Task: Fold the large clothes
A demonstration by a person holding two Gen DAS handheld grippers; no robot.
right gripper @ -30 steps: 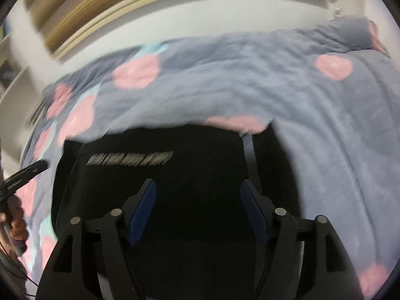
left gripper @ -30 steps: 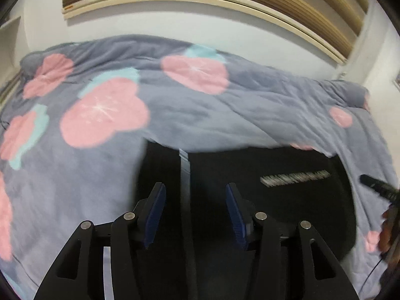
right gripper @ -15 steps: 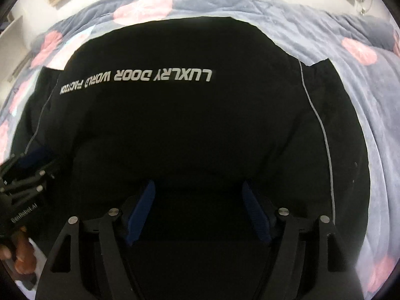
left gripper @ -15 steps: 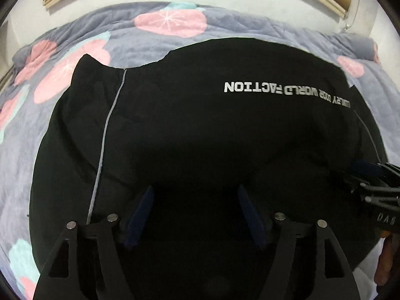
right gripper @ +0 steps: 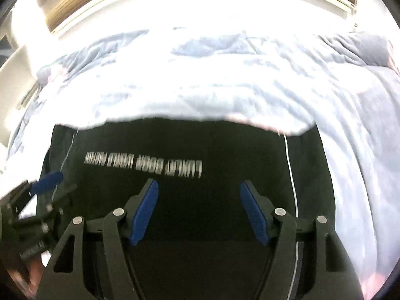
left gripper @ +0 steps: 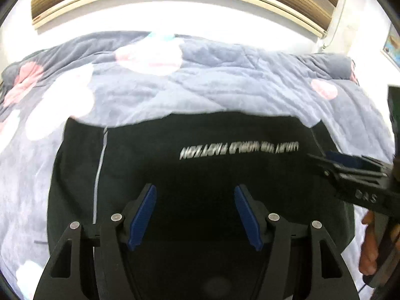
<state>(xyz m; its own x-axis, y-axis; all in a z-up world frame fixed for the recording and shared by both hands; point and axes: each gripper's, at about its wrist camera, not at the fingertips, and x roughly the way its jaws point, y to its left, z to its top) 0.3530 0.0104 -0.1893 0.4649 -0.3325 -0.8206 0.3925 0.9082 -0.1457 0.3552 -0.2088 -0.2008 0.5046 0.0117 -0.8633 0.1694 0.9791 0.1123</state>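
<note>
Left wrist view: one black garment, one blanket, two grippers' fingers closing, empty.

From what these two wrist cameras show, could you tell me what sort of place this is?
Most likely a bedroom at home: a black garment lies spread on a grey quilt with pink flowers, apparently a bed, against a white wall under wooden trim.

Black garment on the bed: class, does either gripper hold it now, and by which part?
Neither. The left gripper and right gripper are closing above the black garment, gripping nothing.
</note>
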